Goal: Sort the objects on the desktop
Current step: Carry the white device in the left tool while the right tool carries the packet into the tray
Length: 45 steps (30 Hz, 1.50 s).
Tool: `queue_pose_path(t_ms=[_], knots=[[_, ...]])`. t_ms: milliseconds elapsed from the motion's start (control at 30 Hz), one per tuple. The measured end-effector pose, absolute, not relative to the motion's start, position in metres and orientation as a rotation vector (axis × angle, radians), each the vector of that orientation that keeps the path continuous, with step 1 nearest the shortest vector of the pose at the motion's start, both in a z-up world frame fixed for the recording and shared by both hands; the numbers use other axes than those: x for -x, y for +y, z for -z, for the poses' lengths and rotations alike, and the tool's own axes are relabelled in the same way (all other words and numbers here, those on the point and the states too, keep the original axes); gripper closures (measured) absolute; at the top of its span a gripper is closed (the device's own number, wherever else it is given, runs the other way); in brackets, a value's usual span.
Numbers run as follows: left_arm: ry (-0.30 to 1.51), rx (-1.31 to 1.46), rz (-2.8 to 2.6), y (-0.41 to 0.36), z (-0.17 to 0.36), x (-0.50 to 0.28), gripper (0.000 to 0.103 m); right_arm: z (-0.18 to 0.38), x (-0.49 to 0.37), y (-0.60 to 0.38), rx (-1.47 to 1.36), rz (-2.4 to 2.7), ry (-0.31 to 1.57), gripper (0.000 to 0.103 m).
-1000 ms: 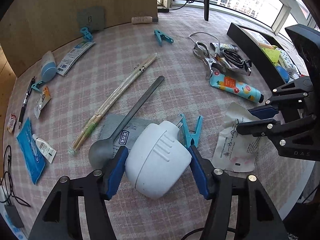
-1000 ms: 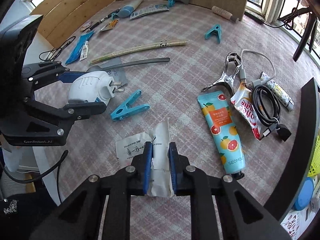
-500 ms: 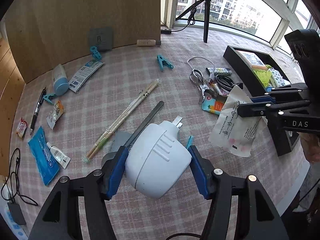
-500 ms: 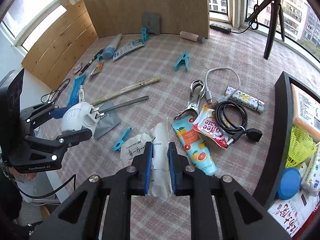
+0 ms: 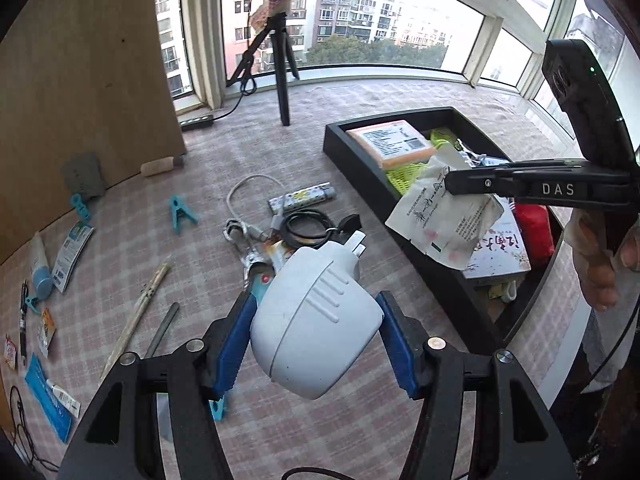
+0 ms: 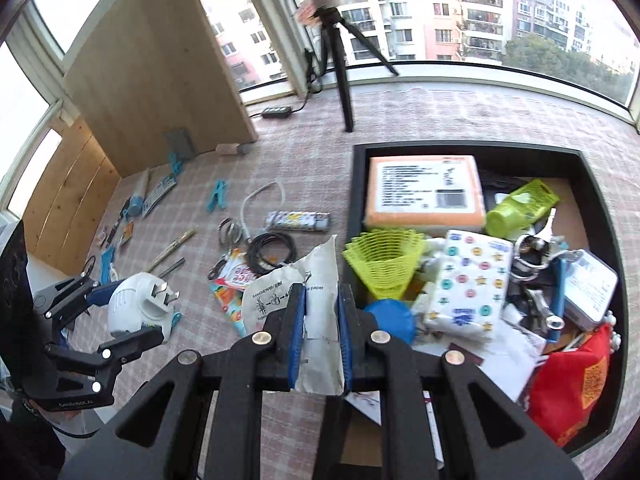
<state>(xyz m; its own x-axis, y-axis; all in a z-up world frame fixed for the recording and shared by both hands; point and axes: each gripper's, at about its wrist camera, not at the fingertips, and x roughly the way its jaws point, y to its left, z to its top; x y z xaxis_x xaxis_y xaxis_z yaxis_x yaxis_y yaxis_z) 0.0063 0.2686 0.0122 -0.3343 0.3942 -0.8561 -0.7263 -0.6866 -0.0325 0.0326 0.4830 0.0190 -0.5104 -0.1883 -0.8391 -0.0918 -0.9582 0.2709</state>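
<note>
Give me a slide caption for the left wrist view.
Left gripper holds white plug; right gripper carries paper packet over black tray.

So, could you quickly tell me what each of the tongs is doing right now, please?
Left tongs: closed on the white plug adapter, held off the table.
Right tongs: closed on the white paper packet, held near the black tray.

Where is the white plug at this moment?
The white plug is held off the table in the left gripper, low in the left wrist view, left of the black tray.
</note>
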Motion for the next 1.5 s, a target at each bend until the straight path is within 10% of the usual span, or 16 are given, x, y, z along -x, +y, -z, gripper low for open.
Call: queue_pose_path(t_ms=[733,800,1500], knots=[[0.619,0.980,-1.778,0.502,-0.040,-0.071,0.042,-0.051,-0.074,0.667,-1.608,2.962,-0.664,0.085],[0.618,1.015,-1.781,0.514,-0.041,-0.066,0.034,-0.051,-0.074,0.671,-1.648,2.980,-0.665,0.065],[0.535,1.081,-2.016,0.374,-0.057,-0.008,0.035,-0.056,-0.062,0.579,-1.523,2.901,-0.499,0.061]])
